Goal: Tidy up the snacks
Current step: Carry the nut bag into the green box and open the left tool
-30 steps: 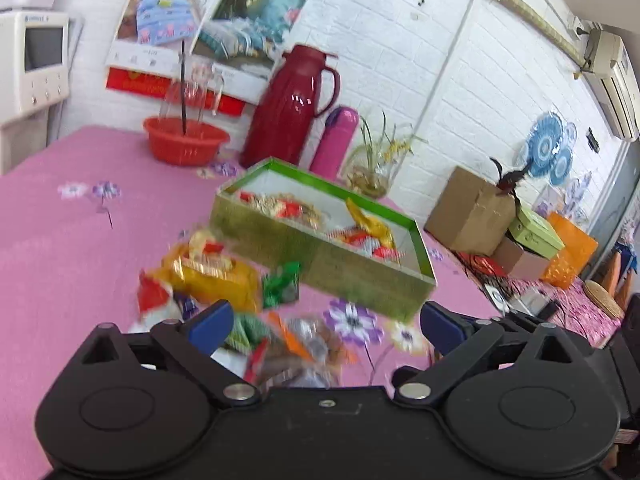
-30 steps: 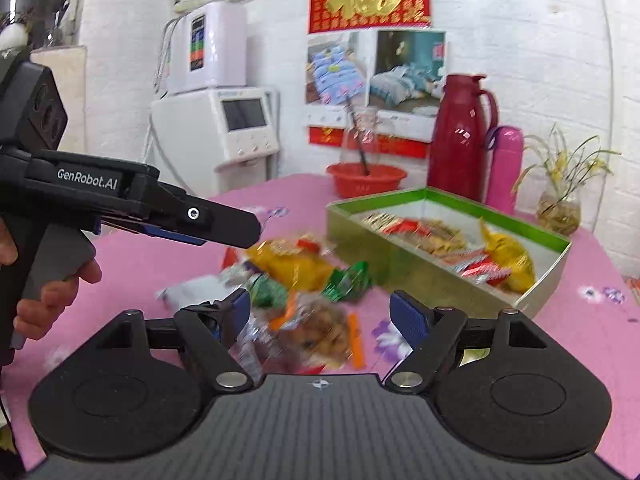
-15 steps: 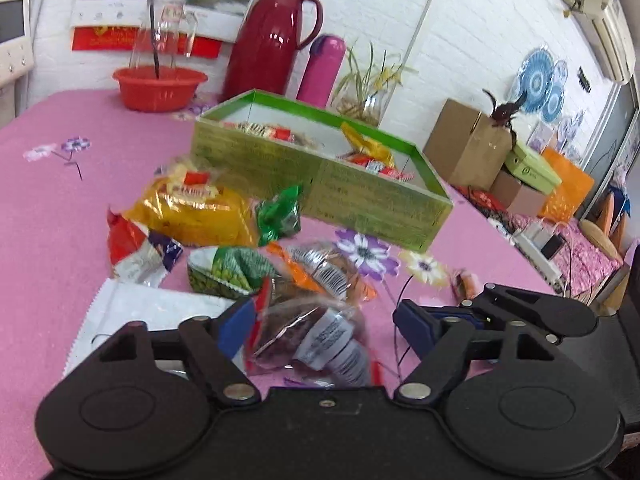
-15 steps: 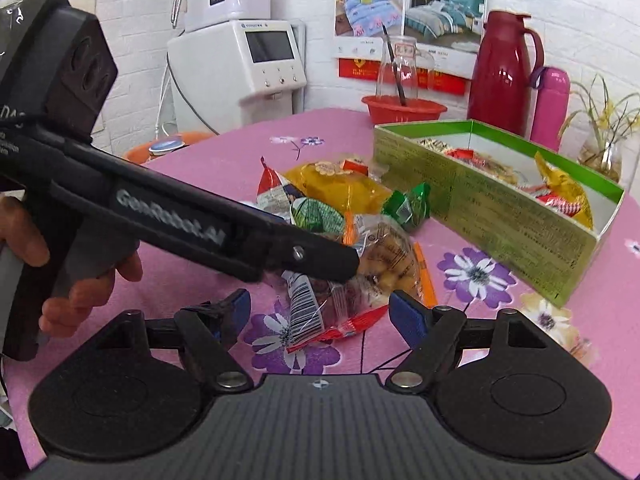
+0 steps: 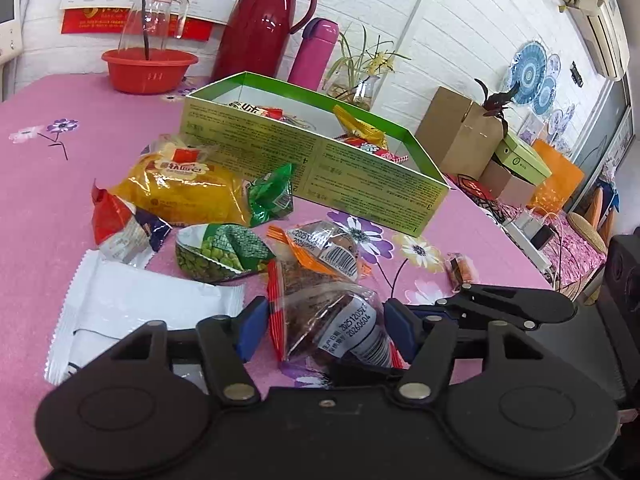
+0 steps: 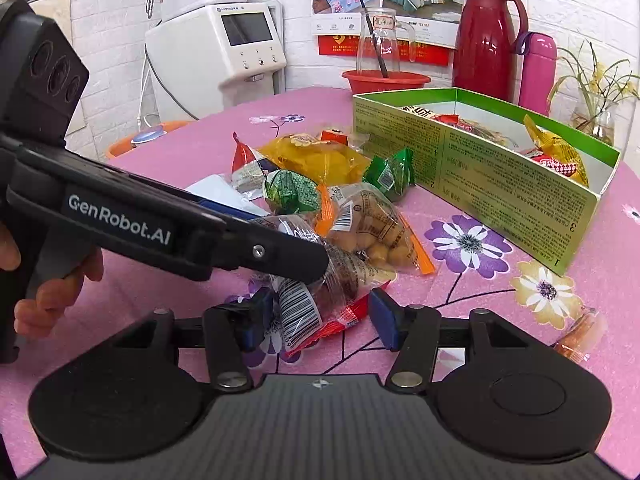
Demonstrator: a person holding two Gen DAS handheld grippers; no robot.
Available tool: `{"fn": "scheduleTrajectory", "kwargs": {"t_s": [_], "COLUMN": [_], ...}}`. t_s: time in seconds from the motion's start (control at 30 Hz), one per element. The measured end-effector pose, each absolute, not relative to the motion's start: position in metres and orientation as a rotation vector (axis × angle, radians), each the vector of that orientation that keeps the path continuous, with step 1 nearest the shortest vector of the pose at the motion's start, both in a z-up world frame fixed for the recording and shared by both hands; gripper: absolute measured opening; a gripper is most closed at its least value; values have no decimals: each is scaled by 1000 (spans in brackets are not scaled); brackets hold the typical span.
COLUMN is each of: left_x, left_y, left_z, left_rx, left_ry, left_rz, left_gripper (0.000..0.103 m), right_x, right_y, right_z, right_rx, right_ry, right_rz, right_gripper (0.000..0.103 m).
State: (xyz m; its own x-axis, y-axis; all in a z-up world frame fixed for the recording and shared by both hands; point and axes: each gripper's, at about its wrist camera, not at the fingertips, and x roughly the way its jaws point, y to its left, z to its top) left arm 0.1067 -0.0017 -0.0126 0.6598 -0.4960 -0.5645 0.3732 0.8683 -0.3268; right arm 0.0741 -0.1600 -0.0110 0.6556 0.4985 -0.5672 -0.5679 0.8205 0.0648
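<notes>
Pinching the clear packet (image 5: pixel 332 320) with left gripper (image 5: pixel 324 328) jaws just narrowing, right gripper (image 6: pixel 316 316) spread and closing alongside; next likely lifting toward the green box (image 5: pixel 360 160).

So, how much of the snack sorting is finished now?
Done: a few packets lie inside the green box. In hand: the left claw has just been closing around the red-edged clear snack bag; the right claw, also closing, straddles it. Left: the yellow bag, green pea packet, white packet and others remain on the pink cloth.
</notes>
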Motion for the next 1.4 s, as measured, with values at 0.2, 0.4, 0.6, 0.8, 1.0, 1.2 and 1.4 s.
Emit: {"fn": "scheduleTrajectory", "kwargs": {"t_s": [0.2, 0.4, 0.6, 0.8, 1.0, 1.2, 1.4], "left_x": [100, 85, 78, 103, 154, 206, 252], "left_y": [-5, -9, -18, -27, -35, -42, -48], "left_z": [-8, 5, 34, 69, 85, 84, 67], "left_rx": [-176, -171, -155, -146, -166, -187, -212], "left_ry": [673, 641, 547, 438, 427, 432, 469], "left_rz": [-479, -514, -545, -568, -586, -604, -619], "left_gripper": [29, 27, 26, 26, 27, 27, 28], "right_x": [71, 54, 45, 66, 109, 154, 190], "right_y": [-165, -173, -182, -192, -200, -204, -210], "right_z": [-9, 2, 26, 56, 70, 74, 63], "right_rx": [-99, -101, -108, -125, -122, -119, -107], "right_ry": [585, 549, 453, 326, 278, 282, 325], "right_rz": [616, 622, 599, 551, 497, 433, 391], "right_gripper": [64, 53, 53, 53, 53, 53, 53]}}
